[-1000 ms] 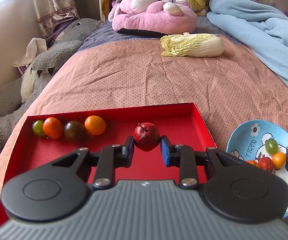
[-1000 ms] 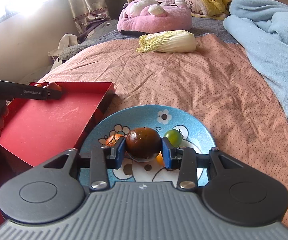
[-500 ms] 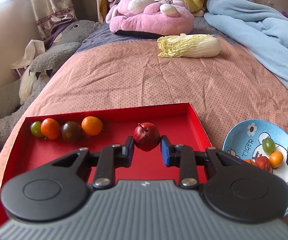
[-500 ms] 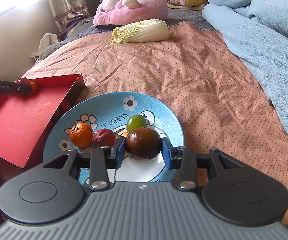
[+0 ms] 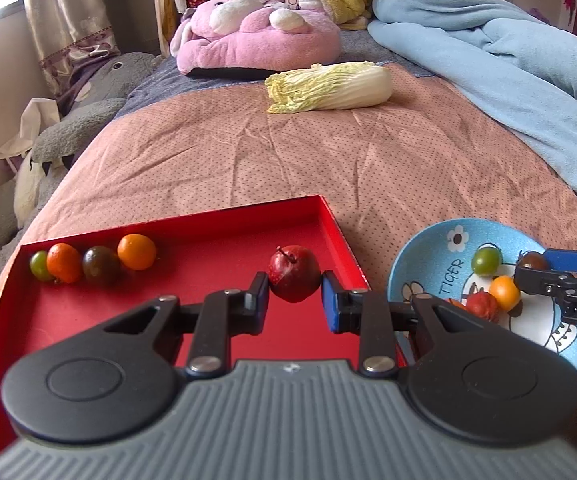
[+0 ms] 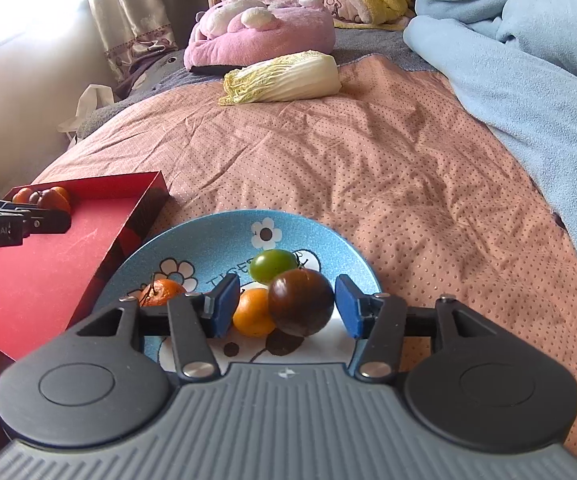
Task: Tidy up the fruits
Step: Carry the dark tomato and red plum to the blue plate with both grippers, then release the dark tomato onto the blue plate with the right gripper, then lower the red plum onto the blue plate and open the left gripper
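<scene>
My left gripper point(image 5: 294, 300) is shut on a small red fruit point(image 5: 294, 274) with a stem, above the right half of the red tray point(image 5: 208, 276). Along the tray's far left side lie a green fruit point(image 5: 39, 266), an orange point(image 5: 63, 263), a dark tomato point(image 5: 100, 265) and another orange point(image 5: 136, 252). My right gripper point(image 6: 286, 306) hangs low over the blue plate point(image 6: 216, 252), its jaws opening. The dark brown tomato point(image 6: 301, 302) sits between them on the plate, and the pads point(image 6: 224, 304) are off it. Beside it lie a green tomato point(image 6: 272, 266) and two oranges point(image 6: 252, 312).
The tray and plate sit side by side on a pink dotted bedspread. A napa cabbage point(image 5: 328, 86) lies further up the bed, a pink plush point(image 5: 256, 40) behind it. A blue blanket point(image 5: 508, 80) is heaped on the right and a grey plush point(image 5: 84, 120) lies on the left.
My right gripper came down over the plate and its jaws parted, letting go of the dark tomato, which now rests on the plate. My left gripper drifted a little sideways, still holding the red fruit.
</scene>
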A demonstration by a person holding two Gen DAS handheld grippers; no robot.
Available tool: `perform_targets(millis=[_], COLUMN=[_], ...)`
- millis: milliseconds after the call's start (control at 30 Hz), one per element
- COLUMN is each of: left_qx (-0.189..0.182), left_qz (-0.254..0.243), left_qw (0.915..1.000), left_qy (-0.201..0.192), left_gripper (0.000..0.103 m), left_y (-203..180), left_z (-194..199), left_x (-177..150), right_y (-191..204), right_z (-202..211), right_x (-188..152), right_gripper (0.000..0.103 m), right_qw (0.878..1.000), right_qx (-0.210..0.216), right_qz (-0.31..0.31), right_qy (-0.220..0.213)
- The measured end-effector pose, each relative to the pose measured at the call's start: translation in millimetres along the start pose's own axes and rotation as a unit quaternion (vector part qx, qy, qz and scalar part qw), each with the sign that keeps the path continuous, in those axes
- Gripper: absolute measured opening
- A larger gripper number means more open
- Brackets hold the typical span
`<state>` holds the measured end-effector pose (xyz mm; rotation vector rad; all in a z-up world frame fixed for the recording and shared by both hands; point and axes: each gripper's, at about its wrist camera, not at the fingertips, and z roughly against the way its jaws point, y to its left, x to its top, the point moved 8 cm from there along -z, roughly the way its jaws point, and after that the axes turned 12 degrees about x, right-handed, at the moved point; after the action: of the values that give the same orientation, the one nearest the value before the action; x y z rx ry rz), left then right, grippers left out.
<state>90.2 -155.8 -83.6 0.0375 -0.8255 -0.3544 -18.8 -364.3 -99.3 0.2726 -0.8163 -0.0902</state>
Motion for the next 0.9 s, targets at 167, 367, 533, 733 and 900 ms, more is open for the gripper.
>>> perform_targets(millis=[167, 367, 533, 733, 900], left_qx=[-0.032, -0.073, -0.117, -0.144, -0.161], left_qz=[-0.02, -0.052, -0.059, -0.093, -0.115], left_qw=[0.9993, 0.9958, 0.9913, 0.9851, 0.98], left_qy=[-0.004, -0.019, -0.013, -0.012, -0.017], left_gripper=[0.032, 0.032, 0.032, 0.032, 0.033], left_y=[-28.3, -60.7, -82.9, -110.2, -122.5], left_z=[8.6, 20.8, 26.7, 30.9, 35.6], left_x=[-8.0, -15.7, -22.2, -32.1, -35.5], right_y=[8.4, 12.5, 11.0, 1.1, -3.1], right_z=[11.9, 19.1, 23.1, 30.0, 33.1], right_x=[3.5, 2.4, 4.4, 9.2, 8.9], right_gripper=[0.071, 0.072, 0.072, 0.081, 0.081], right_qw=[1.0, 1.0, 0.999, 0.999, 0.999], right_qx=[0.01, 0.016, 0.012, -0.002, -0.009], right_qz=[0.001, 0.001, -0.003, -0.013, -0.017], right_qy=[-0.018, -0.022, -0.031, -0.043, -0.045])
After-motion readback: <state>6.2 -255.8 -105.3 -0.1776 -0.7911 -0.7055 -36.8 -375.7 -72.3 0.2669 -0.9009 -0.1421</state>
